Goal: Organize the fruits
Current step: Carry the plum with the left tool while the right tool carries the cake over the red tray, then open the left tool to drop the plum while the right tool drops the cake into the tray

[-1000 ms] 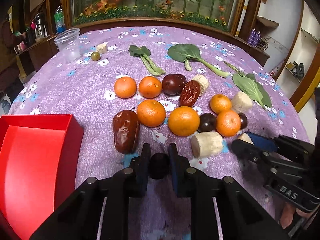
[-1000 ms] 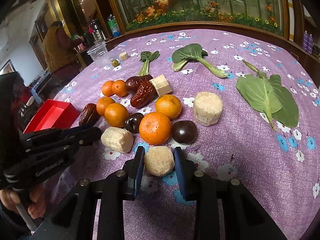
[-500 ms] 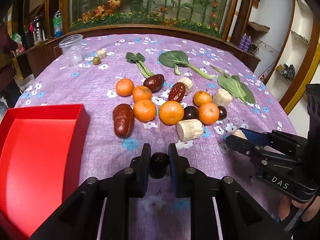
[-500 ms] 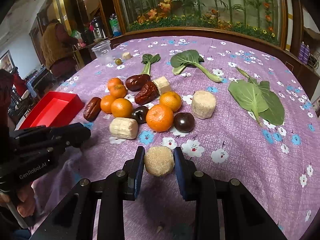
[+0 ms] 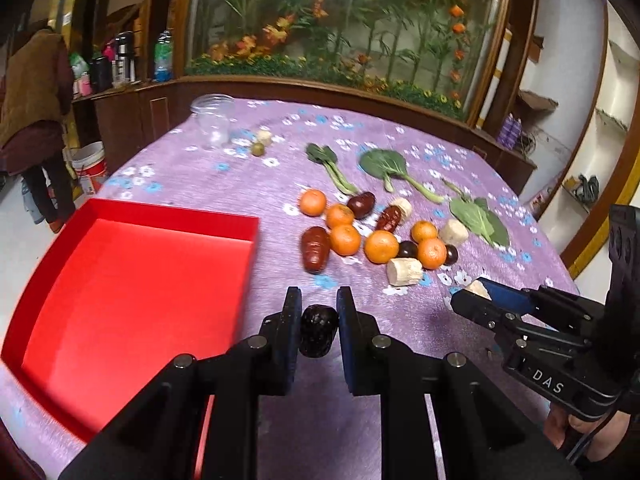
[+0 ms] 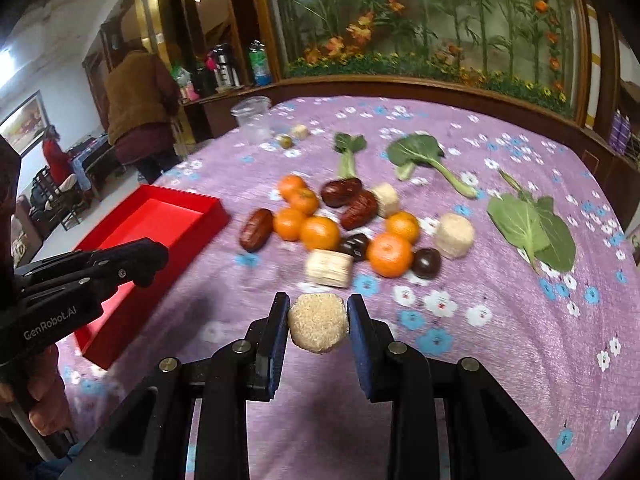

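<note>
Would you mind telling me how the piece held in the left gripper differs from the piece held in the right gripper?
The dark fruit in the left gripper is near black and glossy, while the pale chunk in the right gripper is beige and grainy. The dark fruit is narrower, so the left jaws stand closer together than the right ones around the pale chunk. Both are clamped between blue pads, clear of the purple tablecloth.

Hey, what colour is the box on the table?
Bright red box, inside and out; it shows best in the left wrist view.
</note>
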Action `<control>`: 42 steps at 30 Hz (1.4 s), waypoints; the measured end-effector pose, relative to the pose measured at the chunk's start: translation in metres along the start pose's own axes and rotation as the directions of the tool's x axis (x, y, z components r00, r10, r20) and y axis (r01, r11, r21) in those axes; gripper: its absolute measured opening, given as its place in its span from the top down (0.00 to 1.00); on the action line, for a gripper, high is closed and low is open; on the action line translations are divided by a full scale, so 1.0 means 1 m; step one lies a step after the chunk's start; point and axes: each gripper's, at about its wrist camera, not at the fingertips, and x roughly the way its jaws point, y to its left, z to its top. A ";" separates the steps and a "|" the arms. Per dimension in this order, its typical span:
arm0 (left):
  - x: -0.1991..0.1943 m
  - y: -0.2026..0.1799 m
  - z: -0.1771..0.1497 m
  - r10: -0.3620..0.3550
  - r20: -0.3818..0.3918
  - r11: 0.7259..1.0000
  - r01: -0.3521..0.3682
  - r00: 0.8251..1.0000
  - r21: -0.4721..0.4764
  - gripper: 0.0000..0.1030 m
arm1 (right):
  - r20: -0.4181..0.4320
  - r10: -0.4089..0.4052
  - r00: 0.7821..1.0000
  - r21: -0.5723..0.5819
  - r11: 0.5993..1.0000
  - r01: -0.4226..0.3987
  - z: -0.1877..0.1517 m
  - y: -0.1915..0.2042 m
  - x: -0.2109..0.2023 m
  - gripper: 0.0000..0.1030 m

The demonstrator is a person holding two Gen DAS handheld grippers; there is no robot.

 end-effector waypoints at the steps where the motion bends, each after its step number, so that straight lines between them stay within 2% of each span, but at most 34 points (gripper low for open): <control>1: -0.005 0.005 -0.001 0.003 0.008 1.000 -0.003 1.000 -0.010 0.84 | 0.005 0.006 1.000 -0.009 1.000 -0.006 0.001 0.006 -0.002 0.69; 8: -0.033 0.036 -0.006 0.041 0.047 0.996 -0.037 0.998 -0.079 0.83 | 0.029 0.053 0.998 -0.055 0.997 -0.051 0.008 0.042 -0.006 0.69; 18: -0.055 0.082 -0.014 0.144 0.090 0.982 -0.131 0.986 -0.136 0.83 | 0.025 0.141 0.990 -0.117 0.984 -0.137 0.018 0.089 0.010 0.69; 27: -0.036 0.119 -0.023 0.239 0.003 0.955 -0.235 0.971 -0.182 0.83 | -0.028 0.195 0.980 -0.155 0.968 -0.197 0.030 0.129 0.052 0.69; 33: -0.022 0.133 -0.025 0.294 -0.051 0.935 -0.298 0.955 -0.195 0.83 | -0.066 0.204 0.977 -0.177 0.961 -0.212 0.040 0.152 0.082 0.69; 42: -0.011 0.153 -0.026 0.325 -0.094 0.918 -0.338 0.941 -0.208 0.83 | -0.117 0.190 0.975 -0.183 0.961 -0.209 0.043 0.167 0.108 0.69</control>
